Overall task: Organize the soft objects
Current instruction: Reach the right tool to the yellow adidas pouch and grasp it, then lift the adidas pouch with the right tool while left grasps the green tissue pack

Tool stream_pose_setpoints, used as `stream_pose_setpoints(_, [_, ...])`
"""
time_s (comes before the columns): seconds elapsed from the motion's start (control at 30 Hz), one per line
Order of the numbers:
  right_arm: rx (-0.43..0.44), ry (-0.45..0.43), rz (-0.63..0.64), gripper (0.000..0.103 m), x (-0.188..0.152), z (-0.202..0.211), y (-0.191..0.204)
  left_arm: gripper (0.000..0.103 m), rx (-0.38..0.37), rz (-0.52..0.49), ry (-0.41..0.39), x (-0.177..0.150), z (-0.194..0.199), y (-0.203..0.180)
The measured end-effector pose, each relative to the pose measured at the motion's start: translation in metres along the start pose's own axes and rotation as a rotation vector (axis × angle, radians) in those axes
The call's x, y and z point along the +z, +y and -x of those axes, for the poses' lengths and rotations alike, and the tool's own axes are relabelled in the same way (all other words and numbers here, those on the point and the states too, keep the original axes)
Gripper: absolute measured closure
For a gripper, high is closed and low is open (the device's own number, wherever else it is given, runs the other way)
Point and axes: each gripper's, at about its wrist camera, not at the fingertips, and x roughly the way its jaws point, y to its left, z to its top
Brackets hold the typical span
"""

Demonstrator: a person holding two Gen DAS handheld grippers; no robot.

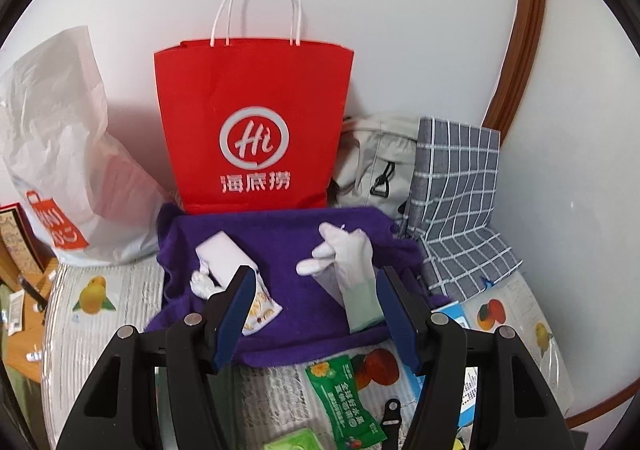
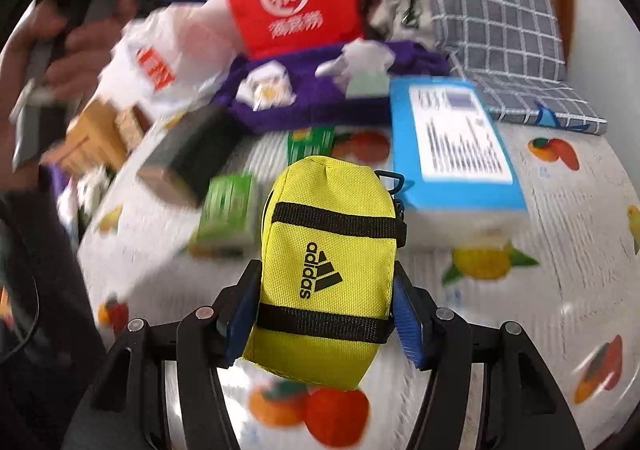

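The right tool (image 2: 326, 314) is clamped on a yellow Adidas pouch (image 2: 326, 270), its blue pads pressing both sides between the pouch's two black straps, and the pouch stands clear above the bench (image 2: 560, 290), which wears a white cloth printed with fruit. At about twelve o'clock from the pouch lies a green packet (image 2: 310, 140), at ten o'clock a green box (image 2: 228, 210), and at one o'clock a blue-and-white box (image 2: 456, 146). The left tool (image 1: 316, 314) is released, its jaws standing apart with nothing pressed between them, over the near edge of a purple cloth (image 1: 288, 246) spread on the bench. On that cloth a small white tissue pack (image 1: 226, 256) lies at eleven o'clock from the left tool and a pale rubber glove (image 1: 348, 262) at one o'clock, its green cuff toward the tool. Beyond the cloth at twelve o'clock a red paper bag (image 1: 252, 122) with white handles stands upright against the wall; what it holds cannot be seen. A white plastic bag (image 1: 60, 154) slumps at ten o'clock, and a beige pouch (image 1: 380, 158) and a grey checked cushion (image 1: 456, 202) sit at two o'clock.
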Motion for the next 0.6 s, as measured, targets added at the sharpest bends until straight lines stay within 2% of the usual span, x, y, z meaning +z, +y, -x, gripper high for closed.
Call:
stream_pose_setpoints(0.07, [-0.012, -0.009, 0.002, 0.043, -0.006, 0.005, -0.004, 0.043, -0.001, 0.003, 0.013, -0.006, -0.002, -0.008])
stream_pose_setpoints(0.13, [0.016, 0.007, 0.003, 0.043, -0.012, 0.009, -0.010, 0.043, 0.009, -0.003, 0.048, -0.017, -0.006, -0.020])
stream_pose_setpoints(0.27, [0.006, 0.003, 0.008, 0.043, -0.024, 0.014, -0.022, 0.043, 0.060, -0.034, 0.086, -0.048, 0.000, -0.030])
stream_pose_setpoints(0.43, [-0.042, 0.001, 0.002, 0.043, -0.039, 0.012, -0.041, 0.043, 0.105, -0.015, 0.141, -0.094, 0.004, -0.020])
stream_pose_setpoints(0.6, [-0.101, -0.003, 0.017, 0.043, -0.050, 0.007, -0.056, 0.043, 0.158, 0.055, 0.231, -0.146, -0.003, -0.002])
